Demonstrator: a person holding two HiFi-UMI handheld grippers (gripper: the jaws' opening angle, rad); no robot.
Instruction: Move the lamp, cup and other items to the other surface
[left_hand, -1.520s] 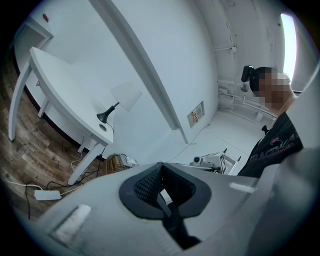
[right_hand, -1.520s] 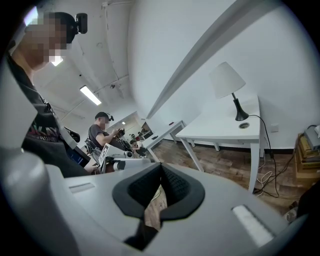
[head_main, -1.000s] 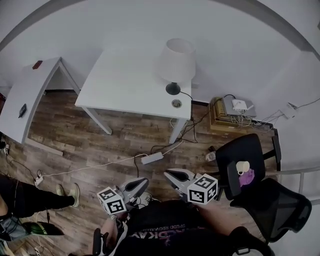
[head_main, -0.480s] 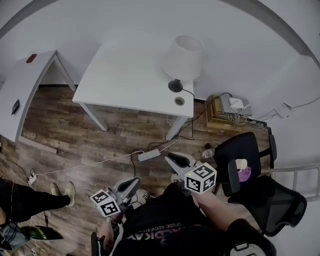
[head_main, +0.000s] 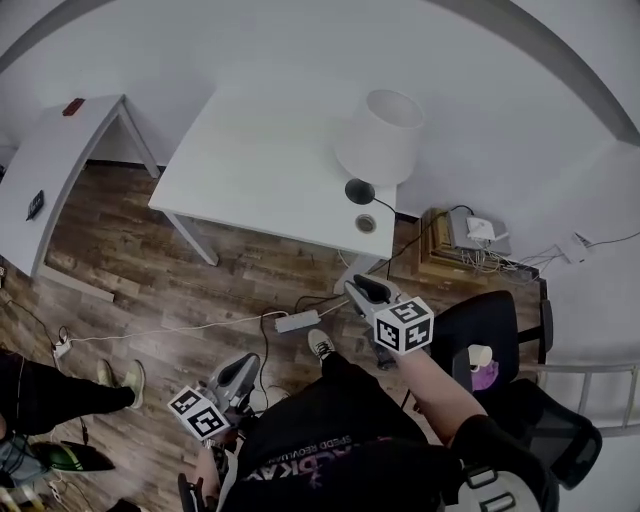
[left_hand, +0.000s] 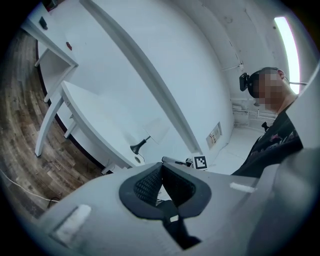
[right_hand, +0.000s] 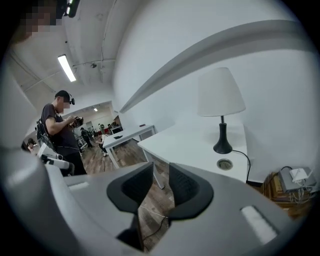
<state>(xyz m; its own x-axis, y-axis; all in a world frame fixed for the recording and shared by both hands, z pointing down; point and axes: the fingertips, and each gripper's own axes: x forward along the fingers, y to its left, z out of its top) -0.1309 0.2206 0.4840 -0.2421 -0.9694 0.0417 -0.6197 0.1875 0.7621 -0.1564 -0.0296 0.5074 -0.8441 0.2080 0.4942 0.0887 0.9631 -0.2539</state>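
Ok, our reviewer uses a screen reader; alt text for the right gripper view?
The right gripper, its jaws just opened slightly with nothing between them, points at a white table holding a white-shaded lamp on a black base. A person stands at left.

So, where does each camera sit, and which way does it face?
Head view: on the person's head, looking steeply down at the white rectangular table and the lamp with white shade and black base; the person's dark shirt, left hand-held gripper and right hand-held gripper show.
Left gripper view: on that gripper, looking along its shut jaws at the table; the person's shirt shows.
Right gripper view: on that gripper, facing the lamp; its empty jaws have just been opening.
All three share table and lamp.
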